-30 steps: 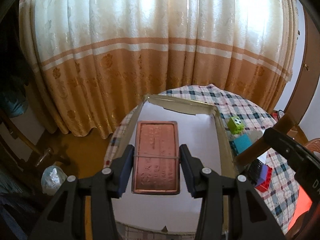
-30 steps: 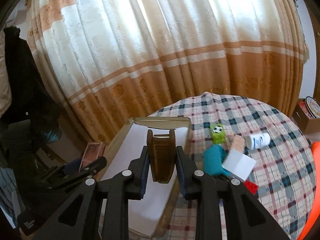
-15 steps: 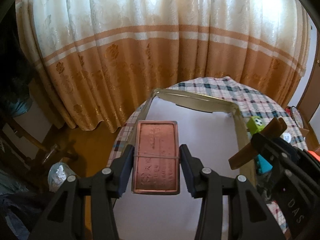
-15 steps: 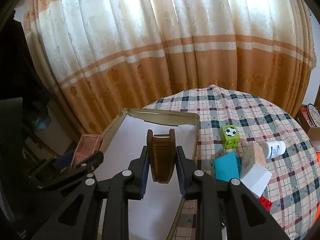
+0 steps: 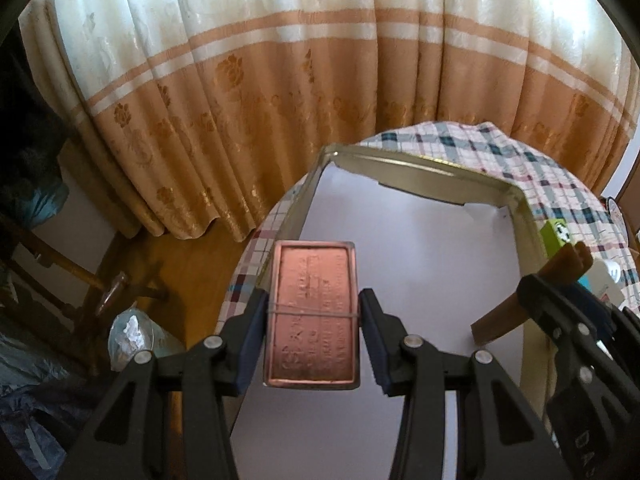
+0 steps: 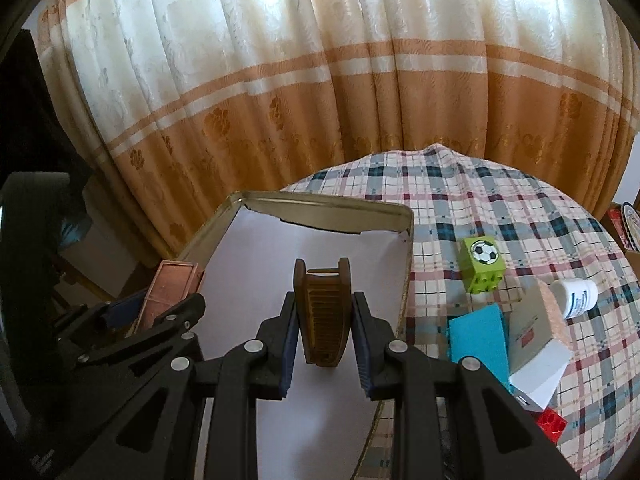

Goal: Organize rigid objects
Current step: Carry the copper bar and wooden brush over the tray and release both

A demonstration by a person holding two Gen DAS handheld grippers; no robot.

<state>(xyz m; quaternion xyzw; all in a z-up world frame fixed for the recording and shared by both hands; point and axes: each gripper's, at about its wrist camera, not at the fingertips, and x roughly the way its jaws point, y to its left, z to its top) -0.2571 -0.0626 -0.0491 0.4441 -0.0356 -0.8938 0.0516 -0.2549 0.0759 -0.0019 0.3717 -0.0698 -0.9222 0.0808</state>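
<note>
My left gripper (image 5: 313,312) is shut on a copper-coloured flat tin (image 5: 311,316) with a rubber band round it, held over the left rim of a shallow metal tray (image 5: 420,170) lined with white paper. My right gripper (image 6: 323,320) is shut on a brown wooden comb (image 6: 322,316), held above the tray's (image 6: 328,202) white floor. The comb (image 5: 528,292) and right gripper show at the right in the left wrist view. The tin (image 6: 168,296) and left gripper show at the left in the right wrist view.
On the plaid tablecloth (image 6: 500,200) right of the tray lie a green football block (image 6: 482,266), a teal block (image 6: 478,338), a white box (image 6: 536,344), a white bottle (image 6: 576,298) and a red brick (image 6: 552,426). Curtains hang behind. A chair (image 5: 68,272) stands left of the table.
Both grippers have moved forward and left over the tray, holding their objects. The right gripper with the comb now sits well inside the tray area.
</note>
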